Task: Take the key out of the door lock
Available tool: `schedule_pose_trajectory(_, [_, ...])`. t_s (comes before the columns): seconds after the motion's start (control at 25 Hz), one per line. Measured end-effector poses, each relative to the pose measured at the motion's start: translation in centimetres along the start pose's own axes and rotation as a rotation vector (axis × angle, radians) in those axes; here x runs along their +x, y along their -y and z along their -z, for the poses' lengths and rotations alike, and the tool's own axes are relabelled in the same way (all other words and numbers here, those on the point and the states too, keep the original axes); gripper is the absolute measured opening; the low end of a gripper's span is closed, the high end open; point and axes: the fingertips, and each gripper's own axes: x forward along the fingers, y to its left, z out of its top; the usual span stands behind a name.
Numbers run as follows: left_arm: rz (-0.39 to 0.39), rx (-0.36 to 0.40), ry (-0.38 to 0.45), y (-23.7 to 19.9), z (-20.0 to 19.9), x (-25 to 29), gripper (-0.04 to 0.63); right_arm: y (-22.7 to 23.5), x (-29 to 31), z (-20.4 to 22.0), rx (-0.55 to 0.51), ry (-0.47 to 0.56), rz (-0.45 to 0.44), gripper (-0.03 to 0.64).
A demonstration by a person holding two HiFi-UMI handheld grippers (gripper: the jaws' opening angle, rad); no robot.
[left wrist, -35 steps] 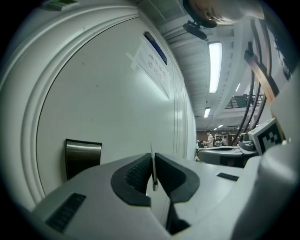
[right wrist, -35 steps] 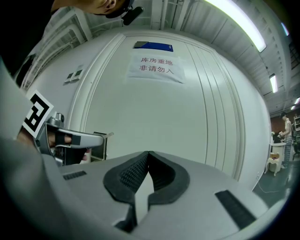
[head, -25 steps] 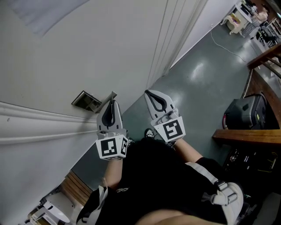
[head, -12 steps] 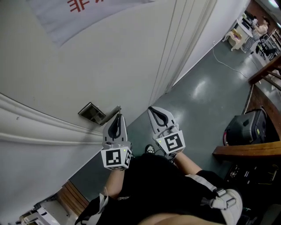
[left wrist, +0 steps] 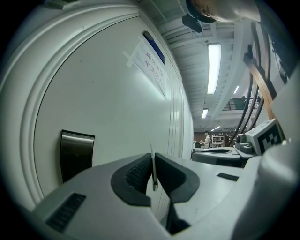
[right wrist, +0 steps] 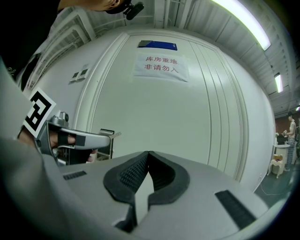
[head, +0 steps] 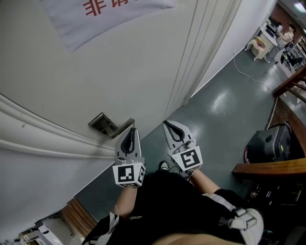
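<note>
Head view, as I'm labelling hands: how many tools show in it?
2. The left tool is by the metal lock plate on the door, shut on a key. The right tool is beside it, shut and empty. None looks hidden.

Head view: mounted above the person, facing steeply down over the left claw [head: 131, 127] and right claw [head: 167, 124]. The door [head: 95, 72] fills the upper left and the floor [head: 224, 105] the right.

Left gripper view: level along its own jaws, very near the door, grazing its face.

Right gripper view: level, facing the door more squarely.

All three views share the lock plate [head: 104, 124] and the paper notice [head: 110, 12]. Each gripper view also catches the other claw.
</note>
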Motion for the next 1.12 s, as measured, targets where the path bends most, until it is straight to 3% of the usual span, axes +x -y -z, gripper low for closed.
schedule_pose_trajectory(0.2, [0.002, 0.003, 0.004, 0.1, 0.0, -0.1, 0.037, -0.3, -0.7, -1.1, -0.020, 0.049, -0.015, 0.008])
schedule_pose_trajectory(1.12, [0.028, -0.024, 0.006, 1.0, 0.5, 0.1, 0.037, 0.4, -1.4, 0.0, -0.030, 0.005, 0.034, 0.008])
